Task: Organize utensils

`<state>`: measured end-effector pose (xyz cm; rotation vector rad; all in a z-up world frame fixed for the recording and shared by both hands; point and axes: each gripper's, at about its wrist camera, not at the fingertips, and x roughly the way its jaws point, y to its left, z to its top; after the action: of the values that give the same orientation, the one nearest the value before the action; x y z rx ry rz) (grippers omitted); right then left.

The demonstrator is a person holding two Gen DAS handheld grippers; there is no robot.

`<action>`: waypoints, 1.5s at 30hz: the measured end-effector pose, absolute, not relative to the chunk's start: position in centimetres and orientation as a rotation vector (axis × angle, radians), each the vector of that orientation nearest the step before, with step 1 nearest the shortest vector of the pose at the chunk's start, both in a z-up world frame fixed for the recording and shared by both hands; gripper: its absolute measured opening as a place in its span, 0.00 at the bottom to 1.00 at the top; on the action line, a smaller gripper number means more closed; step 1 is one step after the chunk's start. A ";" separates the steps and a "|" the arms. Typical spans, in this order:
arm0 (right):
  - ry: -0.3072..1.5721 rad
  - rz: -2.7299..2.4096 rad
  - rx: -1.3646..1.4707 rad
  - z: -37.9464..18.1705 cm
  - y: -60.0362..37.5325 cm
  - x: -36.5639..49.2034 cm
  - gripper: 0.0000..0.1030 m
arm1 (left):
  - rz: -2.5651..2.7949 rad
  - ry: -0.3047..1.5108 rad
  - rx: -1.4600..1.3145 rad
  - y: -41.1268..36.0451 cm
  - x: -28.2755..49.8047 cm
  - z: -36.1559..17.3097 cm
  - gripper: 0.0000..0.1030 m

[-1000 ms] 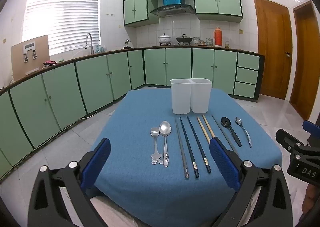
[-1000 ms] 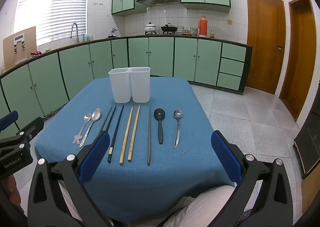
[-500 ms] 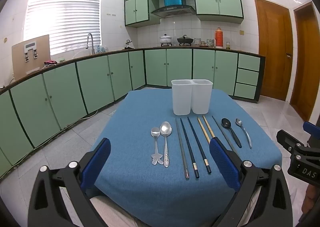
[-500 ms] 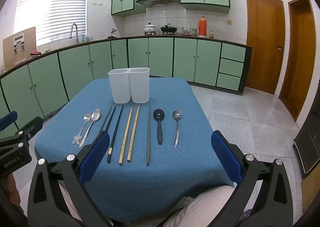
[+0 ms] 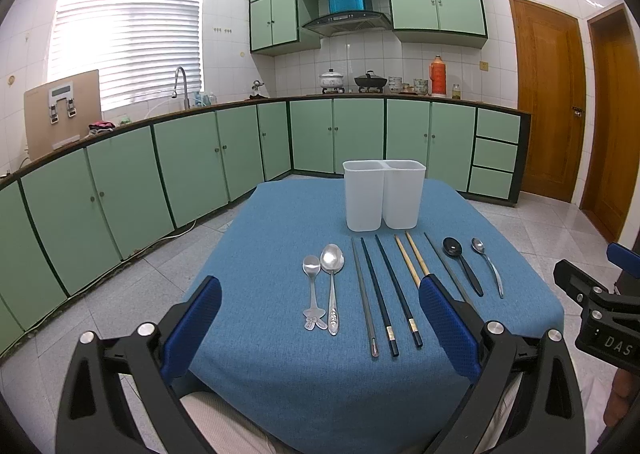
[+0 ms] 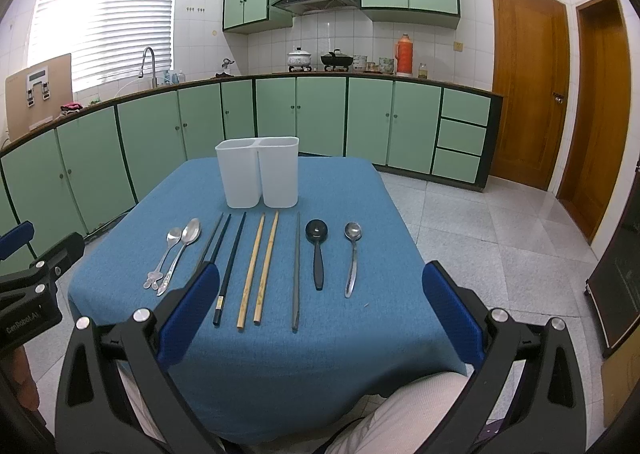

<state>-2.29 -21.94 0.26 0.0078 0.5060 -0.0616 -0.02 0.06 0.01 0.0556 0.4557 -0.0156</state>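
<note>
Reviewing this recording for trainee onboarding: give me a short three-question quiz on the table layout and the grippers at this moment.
1. True or false: the white two-compartment plastic holder already contains utensils.
2. How many spoons lie on the blue tablecloth?
3. Which lies farthest right? A) black plastic spoon B) pale bamboo chopstick pair C) small steel spoon

Key: 1 false, no utensil shows above its rim. 2 four. 3 C. The left gripper and the right gripper are both open and hold nothing.
</note>
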 end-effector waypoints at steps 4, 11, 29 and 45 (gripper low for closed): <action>0.505 -0.062 0.006 0.3 -21.9 -2.3 0.95 | -0.015 0.453 0.057 0.6 -0.2 0.2 0.94; 0.504 -0.062 0.005 0.3 -21.9 -2.3 0.95 | -0.014 0.453 0.056 0.7 -0.3 0.2 0.94; 0.503 -0.063 0.003 0.3 -21.9 -2.3 0.95 | -0.013 0.451 0.056 0.6 -0.4 0.5 0.94; 0.501 -0.063 0.001 0.4 -21.8 -2.5 0.95 | -0.013 0.450 0.056 0.7 -0.4 0.9 0.94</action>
<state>-2.50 -21.82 0.44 0.0009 0.5013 -0.0626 -0.43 0.68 0.88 0.0561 0.4499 -0.0130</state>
